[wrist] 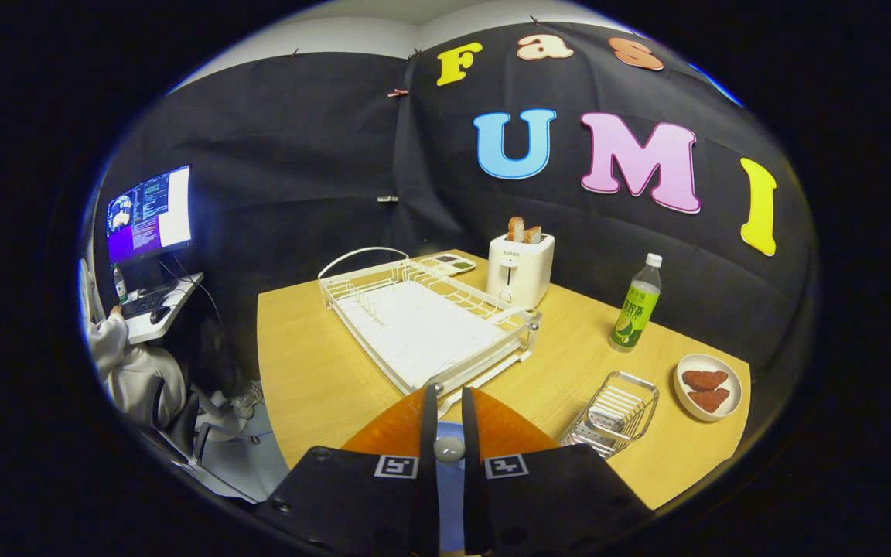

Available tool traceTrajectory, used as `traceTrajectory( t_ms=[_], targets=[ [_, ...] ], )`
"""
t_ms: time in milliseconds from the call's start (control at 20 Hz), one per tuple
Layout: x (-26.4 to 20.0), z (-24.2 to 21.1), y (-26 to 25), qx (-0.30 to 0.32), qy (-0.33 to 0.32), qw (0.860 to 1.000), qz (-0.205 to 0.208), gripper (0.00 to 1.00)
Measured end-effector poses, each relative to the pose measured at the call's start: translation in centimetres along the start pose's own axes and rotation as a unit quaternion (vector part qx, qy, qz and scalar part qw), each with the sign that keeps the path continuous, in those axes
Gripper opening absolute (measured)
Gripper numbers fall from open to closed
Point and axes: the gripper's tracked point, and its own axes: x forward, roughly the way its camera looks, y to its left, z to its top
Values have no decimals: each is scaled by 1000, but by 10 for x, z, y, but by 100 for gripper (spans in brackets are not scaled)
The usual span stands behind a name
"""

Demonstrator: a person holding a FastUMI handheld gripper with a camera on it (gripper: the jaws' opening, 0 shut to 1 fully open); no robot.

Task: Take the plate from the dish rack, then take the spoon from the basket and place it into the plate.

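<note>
My gripper (445, 393) hovers above the near end of the wooden table (314, 363), its fingers drawn close together. A small grey rounded piece, which looks like the end of the spoon (449, 449), is pinched between them further back. Below it, through the narrow gap, a strip of a blue plate (452, 507) shows; most of the plate is hidden under the gripper. Just beyond the fingertips the white dish rack (422, 321) stands with no dishes in it. Right of the fingers lies the wire basket (614, 411); nothing clear shows inside it.
A white toaster (521, 267) with bread stands behind the rack, and a green bottle (636, 305) to its right. A small white dish (708, 387) with red pieces sits at the table's right edge. A person (132, 363) sits at a desk with a monitor (150, 213) off to the left.
</note>
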Motion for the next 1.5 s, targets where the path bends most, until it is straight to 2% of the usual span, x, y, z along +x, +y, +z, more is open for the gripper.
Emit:
traceTrajectory(
  t_ms=[150, 450, 600, 750, 900, 950, 1250, 1500],
  targets=[
    [-4, -2, 3, 3, -2, 1000, 0, 18],
    [-9, -40, 8, 4, 44, 999, 8, 20],
    [-7, -45, 8, 7, 54, 998, 9, 20],
    [-6, -46, 7, 31, 64, 997, 10, 52],
    [-8, -26, 4, 43, 43, 998, 0, 84],
    [-11, -16, 1, 45, 32, 998, -4, 99],
    [-37, 68, -22, 51, -41, 996, -60, 100],
    [-69, 136, -59, 58, -98, 982, -153, 100]
  ],
)
